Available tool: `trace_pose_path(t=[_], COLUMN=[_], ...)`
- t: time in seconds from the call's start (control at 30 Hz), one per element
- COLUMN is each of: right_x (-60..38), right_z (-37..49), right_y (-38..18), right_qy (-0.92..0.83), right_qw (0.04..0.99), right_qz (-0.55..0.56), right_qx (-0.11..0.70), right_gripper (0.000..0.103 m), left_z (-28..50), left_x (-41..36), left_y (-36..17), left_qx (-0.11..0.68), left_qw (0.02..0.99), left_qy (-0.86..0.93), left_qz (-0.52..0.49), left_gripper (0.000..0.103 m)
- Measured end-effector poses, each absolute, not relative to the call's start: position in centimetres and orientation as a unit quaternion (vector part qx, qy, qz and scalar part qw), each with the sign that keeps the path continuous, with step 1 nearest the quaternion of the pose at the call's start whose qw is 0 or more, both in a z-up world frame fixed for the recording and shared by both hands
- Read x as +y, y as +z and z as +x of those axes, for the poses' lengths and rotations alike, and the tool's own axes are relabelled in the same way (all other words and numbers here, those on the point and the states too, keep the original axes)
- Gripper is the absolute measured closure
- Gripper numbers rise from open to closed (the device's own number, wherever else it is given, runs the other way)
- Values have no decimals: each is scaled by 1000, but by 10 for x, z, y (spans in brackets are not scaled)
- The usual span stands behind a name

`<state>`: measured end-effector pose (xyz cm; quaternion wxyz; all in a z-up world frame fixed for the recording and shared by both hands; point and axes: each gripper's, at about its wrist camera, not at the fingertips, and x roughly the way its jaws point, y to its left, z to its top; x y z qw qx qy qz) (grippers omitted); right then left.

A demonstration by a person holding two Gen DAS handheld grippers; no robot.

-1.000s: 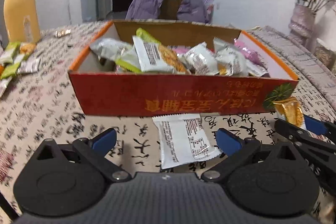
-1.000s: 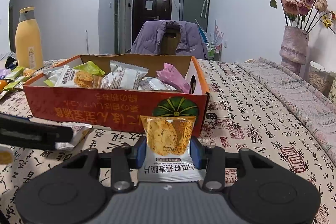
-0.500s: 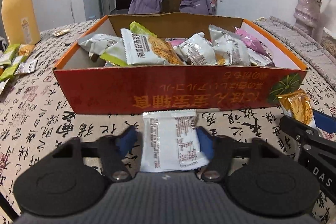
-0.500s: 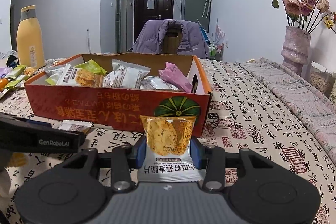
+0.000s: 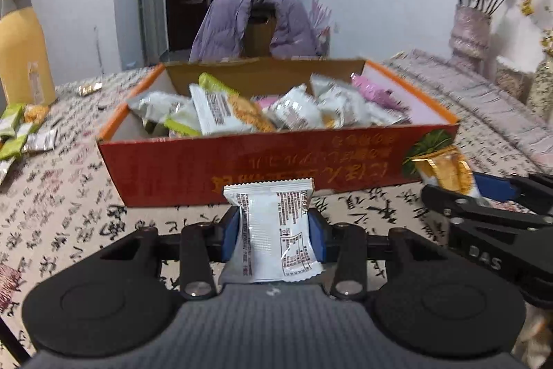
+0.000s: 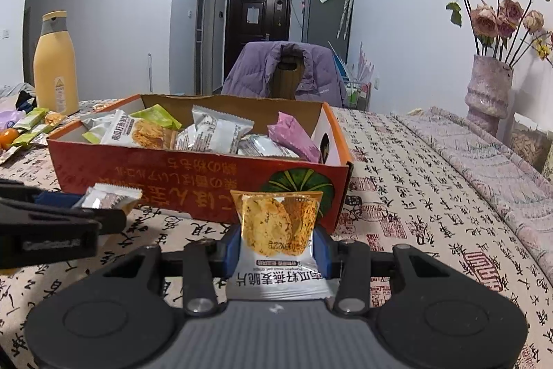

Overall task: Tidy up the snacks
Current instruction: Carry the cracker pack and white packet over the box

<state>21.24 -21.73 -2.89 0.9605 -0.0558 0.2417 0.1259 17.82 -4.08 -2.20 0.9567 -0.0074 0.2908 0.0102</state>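
Right wrist view: right gripper (image 6: 276,248) grips a pumpkin-seed oat crisp packet (image 6: 278,241), apparently printed "南瓜籽燕麦脆片", before the red carton (image 6: 193,175). Left gripper (image 5: 273,230), marked "GenRobot.AI", clamps a white snack packet (image 5: 274,230), level above the worktop (image 5: 69,213).

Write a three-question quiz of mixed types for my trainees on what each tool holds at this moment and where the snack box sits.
1. True or false: the left tool is shut on a white snack packet.
2. What does the right tool grip? A) orange-fronted crisp packet B) pink packet C) nothing
3. Fill in: the red snack box lies ___ both tools on the patterned tablecloth.

Key: 1 true; 2 A; 3 beyond (ahead of).
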Motion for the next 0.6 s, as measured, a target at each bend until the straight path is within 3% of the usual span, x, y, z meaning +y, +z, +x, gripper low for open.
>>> trace_pose_path(t=[0.6], right_x=[-205], right_z=[220], right_y=[22], right_qy=[153], right_qw=[971], right_qz=[-51], right_qx=[175], right_gripper=[61], left_z=[172], left_x=[-27], left_y=[40], left_qx=[193], left_qw=[981], left_qy=[-4], left_qz=[-27], left_gripper=[61])
